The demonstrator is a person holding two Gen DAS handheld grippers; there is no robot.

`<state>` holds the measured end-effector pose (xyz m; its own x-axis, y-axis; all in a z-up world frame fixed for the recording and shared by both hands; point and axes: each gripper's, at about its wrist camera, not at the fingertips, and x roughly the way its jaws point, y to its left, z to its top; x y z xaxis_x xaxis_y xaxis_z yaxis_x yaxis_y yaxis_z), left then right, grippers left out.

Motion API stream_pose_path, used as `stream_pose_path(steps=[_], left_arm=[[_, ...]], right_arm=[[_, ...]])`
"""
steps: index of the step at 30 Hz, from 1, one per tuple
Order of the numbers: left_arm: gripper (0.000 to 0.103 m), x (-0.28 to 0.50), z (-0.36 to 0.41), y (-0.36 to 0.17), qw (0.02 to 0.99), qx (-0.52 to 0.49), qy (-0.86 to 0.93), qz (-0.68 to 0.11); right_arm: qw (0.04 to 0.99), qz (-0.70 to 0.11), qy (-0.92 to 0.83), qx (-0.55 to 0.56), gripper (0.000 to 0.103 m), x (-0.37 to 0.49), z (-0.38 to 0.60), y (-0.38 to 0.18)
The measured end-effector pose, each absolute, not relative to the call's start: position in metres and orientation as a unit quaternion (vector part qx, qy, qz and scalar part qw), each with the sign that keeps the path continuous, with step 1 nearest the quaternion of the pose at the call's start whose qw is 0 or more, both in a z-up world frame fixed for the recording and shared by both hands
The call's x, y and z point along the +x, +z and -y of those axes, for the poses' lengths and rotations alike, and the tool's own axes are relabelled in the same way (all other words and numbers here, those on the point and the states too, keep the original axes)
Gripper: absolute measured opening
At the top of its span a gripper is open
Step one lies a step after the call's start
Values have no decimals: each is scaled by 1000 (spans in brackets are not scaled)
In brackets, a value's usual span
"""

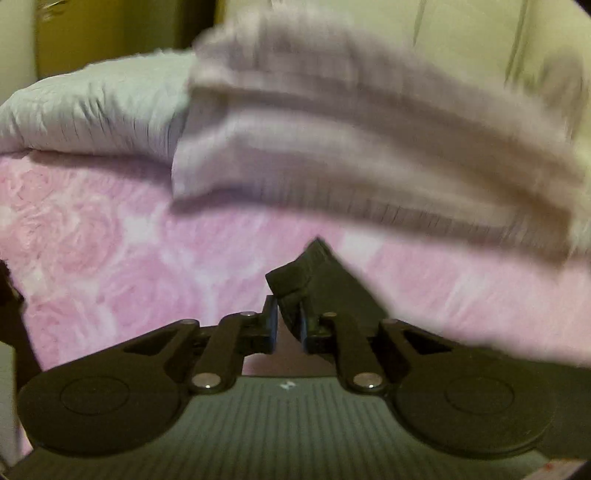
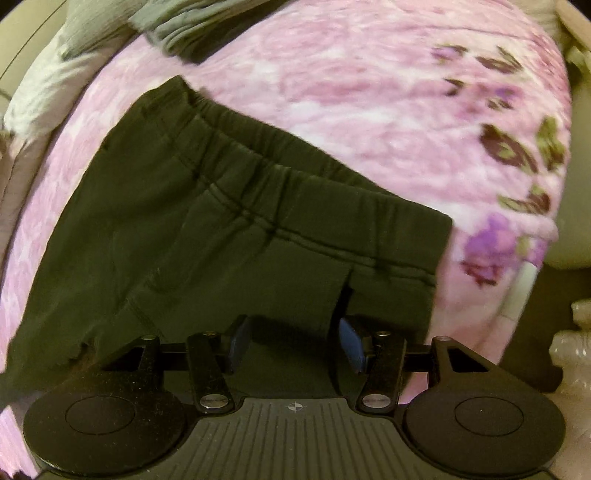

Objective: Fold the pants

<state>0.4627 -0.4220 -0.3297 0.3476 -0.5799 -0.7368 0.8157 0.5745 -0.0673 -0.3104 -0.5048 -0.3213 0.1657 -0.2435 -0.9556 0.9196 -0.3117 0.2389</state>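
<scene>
Black pants (image 2: 221, 206) with an elastic waistband lie spread on a pink rose-patterned blanket (image 2: 351, 92). My right gripper (image 2: 295, 341) hovers over their near part, pointing steeply down. Its jaws stand wide and its blue pads (image 2: 352, 345) look bare, with a loose flap of black cloth lying between them, a little clear of the right pad. In the left wrist view, my left gripper (image 1: 287, 325) stands low over the pink blanket (image 1: 110, 258), its jaws nearly together. A bunched corner of the black pants (image 1: 314, 269) sits pinched between its pads and sticks up in a peak.
A blurred stack of lilac folded bedding (image 1: 332, 129) and a pale blue quilt (image 1: 92, 110) lie at the far side of the bed, with pale cupboard doors (image 1: 461, 37) behind. Grey clothes (image 2: 177, 26) lie at the blanket's far corner. The bed edge (image 2: 517, 236) drops off at the right.
</scene>
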Motion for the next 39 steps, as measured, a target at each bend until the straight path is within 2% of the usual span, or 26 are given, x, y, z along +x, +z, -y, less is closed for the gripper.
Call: stream_pose_path(steps=[2, 3, 4, 6, 10, 12, 14, 20, 28, 29, 30, 31, 34, 36, 37, 39], left_arm=[[19, 461, 416, -363, 799, 209, -392, -405], [26, 461, 407, -378, 801, 209, -371, -421], [49, 458, 395, -382, 821, 186, -350, -411], [66, 462, 380, -381, 849, 148, -290, -417], [57, 490, 356, -368, 869, 74, -181, -455], [53, 490, 331, -350, 870, 11, -165, -464], [53, 472, 316, -332, 869, -9, -171, -464], [53, 353, 276, -299, 831, -81, -225, -502], [53, 196, 243, -307, 785, -192, -186, -559], [53, 182, 244, -306, 786, -192, -185, -558], [53, 172, 246, -306, 787, -191, -185, -557], [53, 163, 247, -304, 789, -190, -184, -555], [51, 145, 253, -294, 799, -179, -195, -540], [51, 134, 263, -289, 816, -139, -202, -524], [51, 129, 267, -289, 819, -120, -204, -523], [51, 117, 274, -291, 823, -75, -201, -527]], right_arm=[[510, -315, -570, 562, 51, -305, 508, -321], [514, -325, -564, 559, 51, -304, 510, -321], [519, -340, -553, 556, 51, -303, 512, -320], [535, -364, -536, 542, 51, -305, 517, -314], [588, -408, -476, 511, 51, -312, 536, -298], [625, -390, -467, 488, 51, -318, 553, -287], [655, -351, -466, 480, 51, -326, 579, -284], [706, -242, -425, 512, 51, -346, 683, -321], [677, -175, -303, 647, 54, -367, 779, -413], [685, -160, -291, 648, 41, -366, 784, -414], [696, -148, -282, 643, 19, -361, 788, -411], [711, -145, -278, 629, 7, -357, 790, -403], [782, -137, -280, 539, 5, -356, 786, -370], [766, -213, -341, 501, 7, -354, 787, -382], [755, -238, -358, 495, 15, -352, 787, -393], [759, -246, -357, 486, 17, -348, 789, -392]])
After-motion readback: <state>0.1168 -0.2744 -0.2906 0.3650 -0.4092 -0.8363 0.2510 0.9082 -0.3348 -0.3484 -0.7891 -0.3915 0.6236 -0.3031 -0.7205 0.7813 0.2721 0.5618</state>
